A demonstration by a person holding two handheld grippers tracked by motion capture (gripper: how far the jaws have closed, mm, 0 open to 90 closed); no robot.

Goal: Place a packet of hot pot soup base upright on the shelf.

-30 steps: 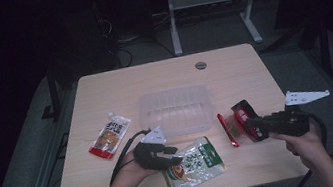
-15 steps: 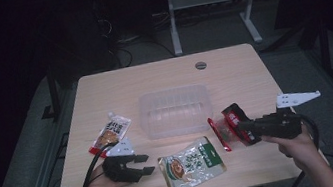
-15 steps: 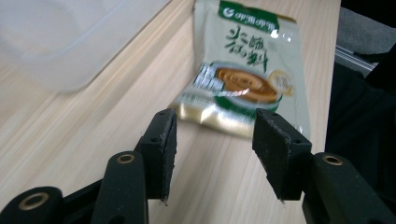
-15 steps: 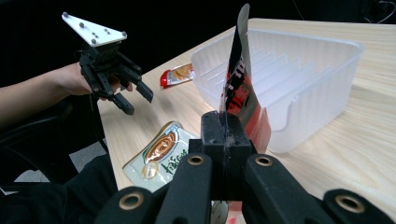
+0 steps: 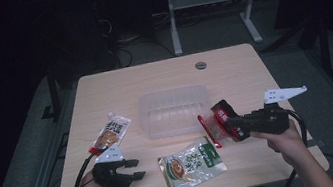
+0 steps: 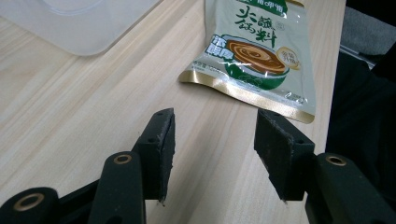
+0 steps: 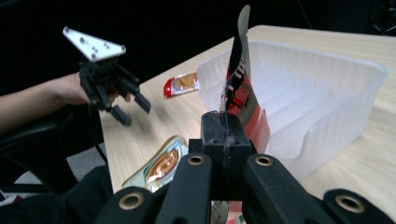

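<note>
Slippage is my first worry: my right gripper is pinching the red and black packet by its lower edge alone, jaws pressed flat on the film, so the tall upper part stands free and leans toward the clear plastic tray. In the high view this packet hangs off the counter, just beside the tray's right end. If I swing it across too fast, I judge the glossy film could slide out, or the floppy top could catch the tray's rim and fold outside rather than drop in.

My left gripper is spread, its jaws having just been opening, with nothing between them but bare counter. Just ahead of it lies the green soup packet, flat and slick. Coming down on it from above, the pads may only push it along the wood, possibly over the near edge, which it sits close to.

Farther off, the orange packet lies left of the tray, near the counter's side, where a stray cable could drag it.
</note>
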